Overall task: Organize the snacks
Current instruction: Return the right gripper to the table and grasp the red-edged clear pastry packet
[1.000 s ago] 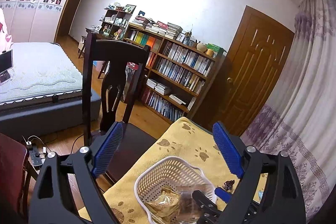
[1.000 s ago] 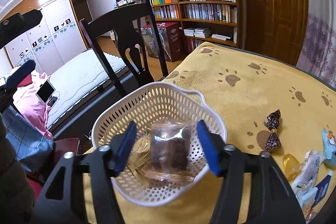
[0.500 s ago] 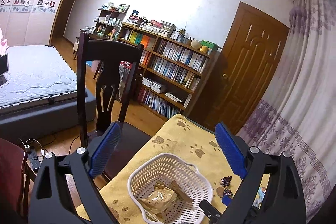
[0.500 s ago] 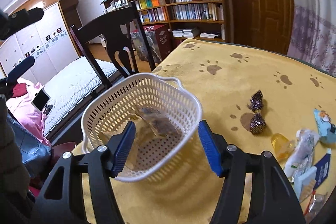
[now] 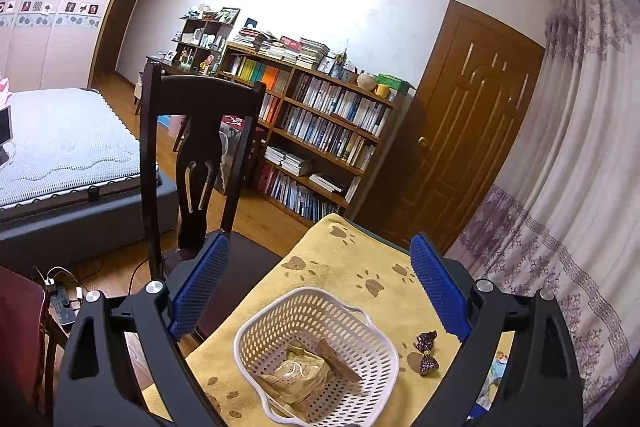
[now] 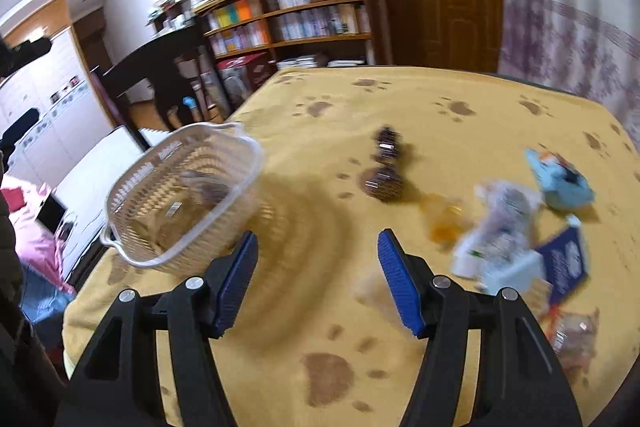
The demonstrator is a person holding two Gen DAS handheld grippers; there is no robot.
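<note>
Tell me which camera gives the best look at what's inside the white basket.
The left wrist view: it looks down into the white basket, sharply showing a tan packet and a brown bar. The right wrist view shows the basket from the side, motion-blurred, its contents indistinct.

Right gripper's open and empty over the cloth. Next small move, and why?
Probably swing the right gripper right toward the loose snacks, nearest the white wrapper: its jaws are open and empty, the basket holds only a couple of packets.
</note>
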